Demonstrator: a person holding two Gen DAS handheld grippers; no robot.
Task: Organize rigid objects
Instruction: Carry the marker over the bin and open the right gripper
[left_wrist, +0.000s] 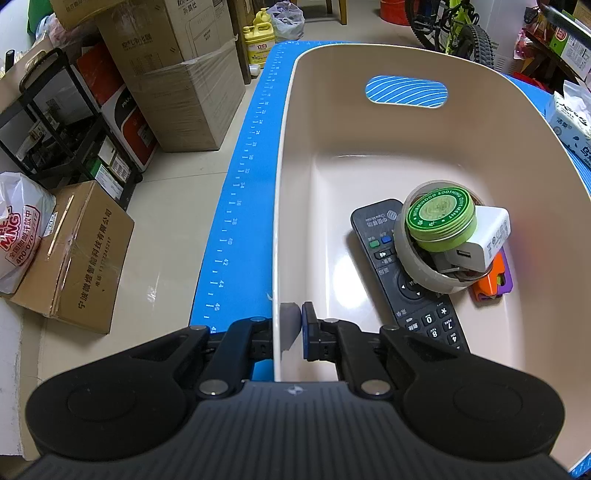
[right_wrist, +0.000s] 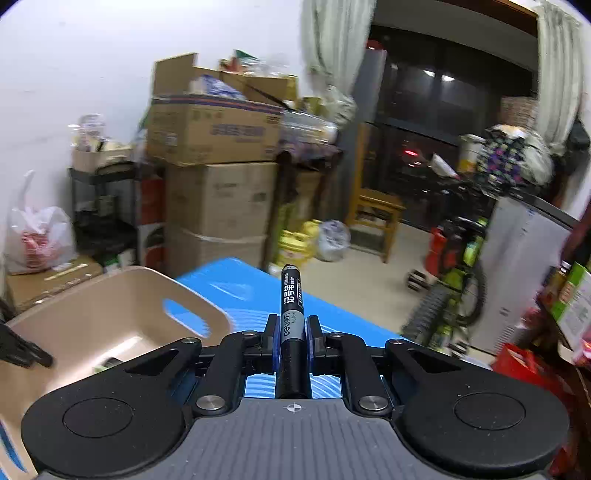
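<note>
1. Left gripper (left_wrist: 286, 325) pinches the near wall of the beige bin (left_wrist: 291, 110), which sits on the blue mat (left_wrist: 240, 206).
2. Right gripper (right_wrist: 291, 338) clamps a black marker (right_wrist: 291, 310), raised above the mat beside the bin.
3. Remote (left_wrist: 384, 266) and a bowl (left_wrist: 413, 266) of small items lie in the bin.

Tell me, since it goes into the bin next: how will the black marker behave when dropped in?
The marker looks stiff and light. Its round barrel would probably roll on the glossy floor of the beige bin until it meets the remote. The right claw is clamped mid-barrel.

The beige basket (left_wrist: 295, 155) looks smooth glossy plastic; the mat (left_wrist: 240, 206) matt blue; the black marker (right_wrist: 292, 325) slightly shiny plastic.
</note>
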